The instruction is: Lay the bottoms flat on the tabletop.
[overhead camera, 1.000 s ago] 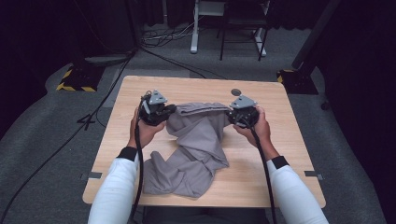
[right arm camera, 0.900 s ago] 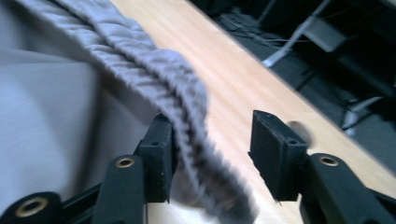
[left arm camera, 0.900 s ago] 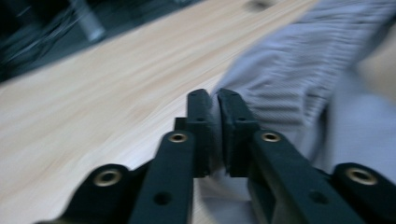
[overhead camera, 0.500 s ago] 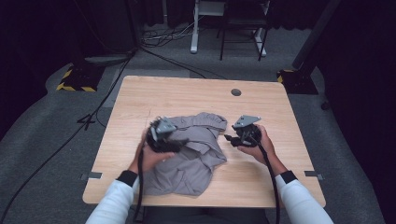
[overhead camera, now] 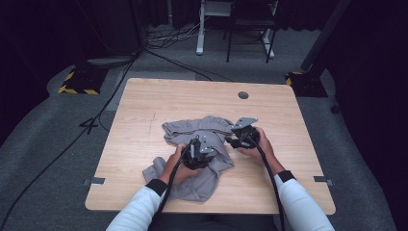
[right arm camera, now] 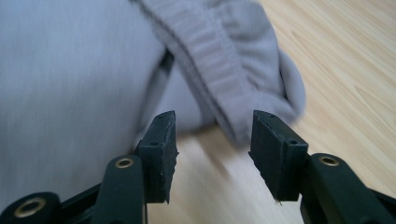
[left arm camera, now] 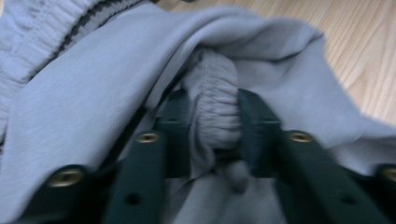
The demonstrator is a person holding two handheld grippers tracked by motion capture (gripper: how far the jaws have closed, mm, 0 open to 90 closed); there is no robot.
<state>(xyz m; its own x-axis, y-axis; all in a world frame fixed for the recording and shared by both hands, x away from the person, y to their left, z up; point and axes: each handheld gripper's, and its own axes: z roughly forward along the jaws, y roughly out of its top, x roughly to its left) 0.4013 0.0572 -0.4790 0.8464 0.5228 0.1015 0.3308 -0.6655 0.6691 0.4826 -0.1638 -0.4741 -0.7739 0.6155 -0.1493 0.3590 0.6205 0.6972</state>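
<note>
A light wooden rectangular table (overhead camera: pixel 144 110) carries a crumpled grey cloth garment with a ribbed elastic waistband (overhead camera: pixel 197 132), lying near its middle toward the person. The left gripper (left arm camera: pixel 215 126) clamps a bunched fold of that waistband between its jaws. The right gripper (right arm camera: pixel 212 140) stands wide apart, empty, just beside the garment's edge.

- The wooden table (overhead camera: pixel 144 110) is light brown with a small round hole (overhead camera: pixel 243 95) near its far edge.
- The floor (overhead camera: pixel 43 144) is grey carpet.
- Black cables (overhead camera: pixel 173 60) lie on the floor.
- White desk legs (overhead camera: pixel 199 33) stand far back.
- The room is dark all around.
- Yellow and black stripes mark a block (overhead camera: pixel 76 89) at the left.
</note>
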